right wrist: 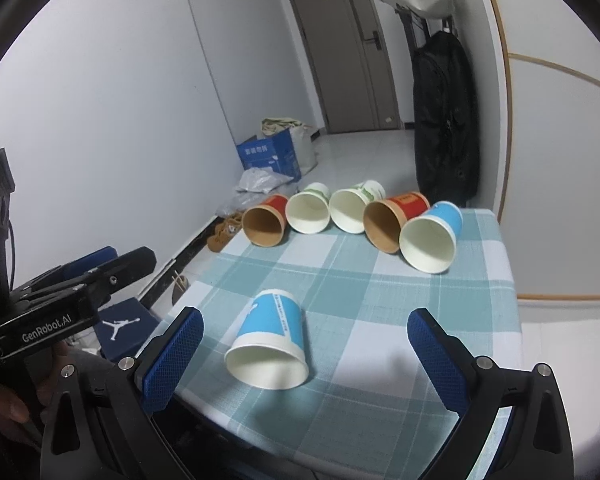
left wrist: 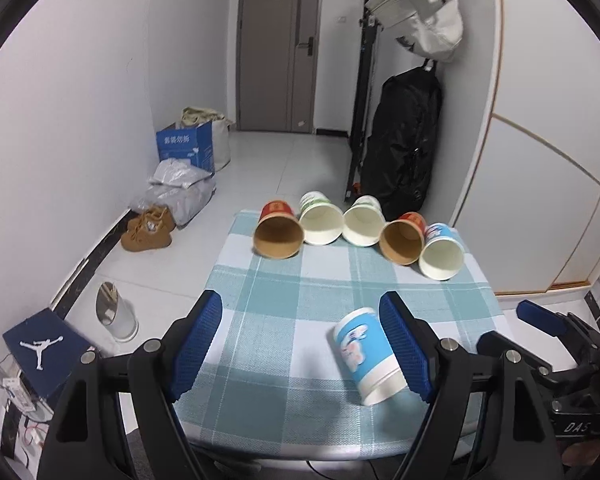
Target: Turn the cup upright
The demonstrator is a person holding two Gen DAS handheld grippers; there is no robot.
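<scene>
Six paper cups on their sides: two blue (right wrist: 269, 338) (right wrist: 432, 238), two red (right wrist: 265, 222) (right wrist: 392, 218), two green-printed (right wrist: 309, 210) (right wrist: 354, 208).

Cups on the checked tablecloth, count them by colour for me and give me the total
Blue and white cups: 2, the near cup and the far-right cup
Red cups with brown inside: 2
Green and white cups: 2
Total: 6, all lying on their sides

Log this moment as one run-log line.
near blue cup: on its side, ungrasped | left gripper: open | right gripper: open | far row: five cups lying
</scene>
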